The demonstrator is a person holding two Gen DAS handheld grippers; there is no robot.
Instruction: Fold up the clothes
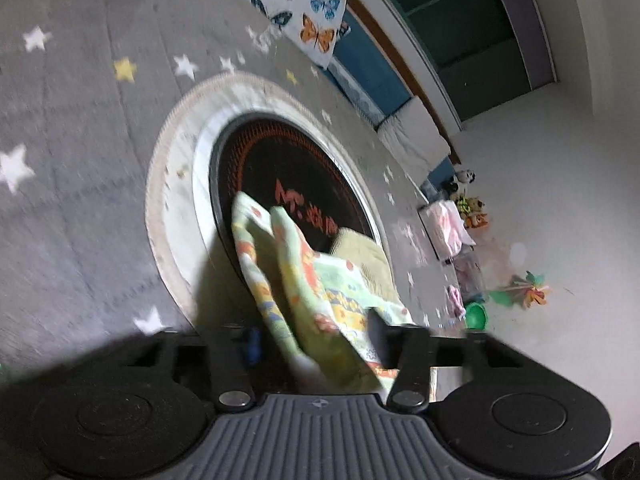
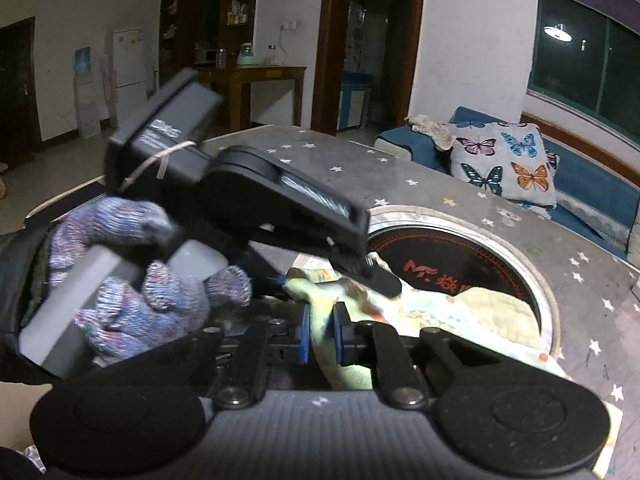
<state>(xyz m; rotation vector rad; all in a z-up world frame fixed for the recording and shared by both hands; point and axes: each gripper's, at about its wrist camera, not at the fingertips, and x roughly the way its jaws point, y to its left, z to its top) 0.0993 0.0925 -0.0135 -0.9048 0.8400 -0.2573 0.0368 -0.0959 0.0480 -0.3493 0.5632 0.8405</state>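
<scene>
The patterned cloth [image 2: 352, 320], pale green with orange and yellow prints, lies bunched at the near edge of the table [image 2: 460, 188], draped over the near rim of the round black heater plate [image 2: 460, 264] sunk into the tabletop. A plain yellowish piece [image 2: 500, 308] lies just beside it on the right, also over the plate's rim.

My right gripper [image 2: 320, 332] has its blue pads clamped on a fold of the cloth, the fabric squeezed thin between them. My left gripper [image 1: 312, 344] comes in from the left; cloth runs up between its fingers, but blur stops me telling whether the pads press on it. In the right wrist view a gloved hand [image 2: 152, 280] holds that gripper's handle, its tip touching the cloth.

A pale ring [image 1: 176, 184] borders the plate. The grey star-printed cover spreads bare to the far and left edges. Beyond the far edge stands a blue sofa [image 2: 592, 192] with a butterfly cushion [image 2: 504, 160]; toys [image 1: 472, 208] sit on the floor to the right.
</scene>
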